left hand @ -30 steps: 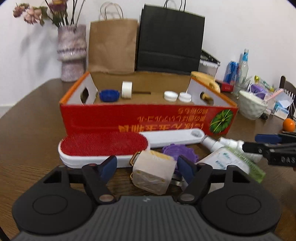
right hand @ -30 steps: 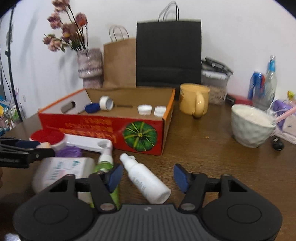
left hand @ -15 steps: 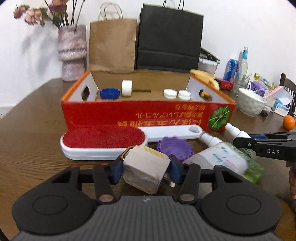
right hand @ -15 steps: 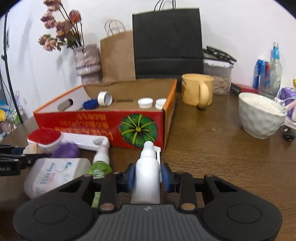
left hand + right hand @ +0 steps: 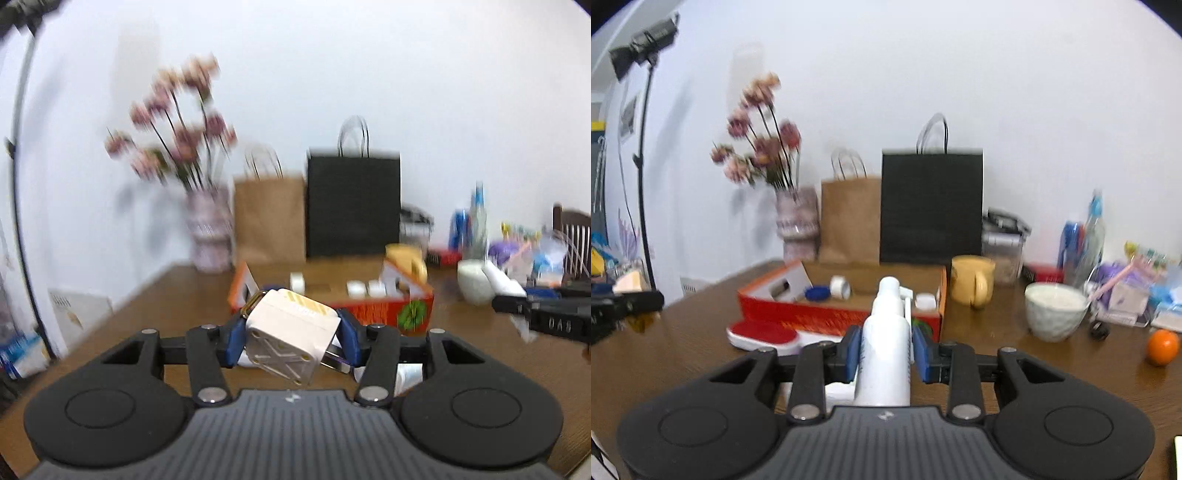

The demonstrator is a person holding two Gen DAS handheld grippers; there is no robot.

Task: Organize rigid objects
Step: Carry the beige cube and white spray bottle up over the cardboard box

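My left gripper is shut on a white block-shaped object with a gold clasp and yellow stripes, held tilted above the table. My right gripper is shut on a white spray bottle that points forward, nozzle away from me. Ahead lies the red cardboard box, open on top, with white caps, a tape roll and a blue cap inside. A red-and-white lint brush lies on the table in front of the box.
Behind the box stand a vase of flowers, a brown paper bag and a black paper bag. A yellow mug, a white bowl, bottles and an orange crowd the right side.
Both grippers closed on their objects, the left on the white block and the right on the spray bottle. Both then lifted and drew back from the box.
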